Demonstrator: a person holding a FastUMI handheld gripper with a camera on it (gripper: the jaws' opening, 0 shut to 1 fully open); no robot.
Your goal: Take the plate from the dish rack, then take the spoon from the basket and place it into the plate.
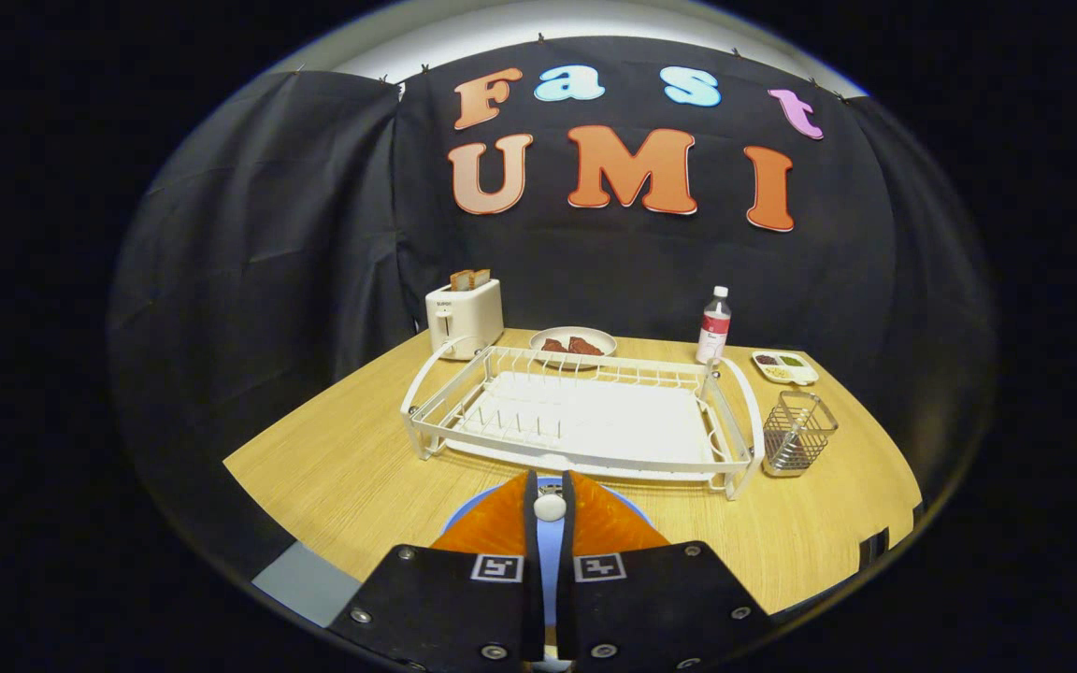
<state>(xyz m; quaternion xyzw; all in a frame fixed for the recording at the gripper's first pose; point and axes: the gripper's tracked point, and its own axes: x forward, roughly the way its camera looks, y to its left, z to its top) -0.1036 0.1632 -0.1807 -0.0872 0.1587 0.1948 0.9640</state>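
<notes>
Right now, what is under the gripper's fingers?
A blue plate lies on the table under the gripper, which is shut on a white spoon. The fingers cover most of the plate.

light wood-grain desk [342,467]. directly on it: a white dish rack [585,421] at the centre; a white toaster [464,318] holding toast at the rear left; a plate of food [573,342] behind the rack; a bottle [713,326]; a small divided dish [784,366]; a wire basket [797,434] just right of the rack; a blue plate [478,505] at the near edge.
</notes>
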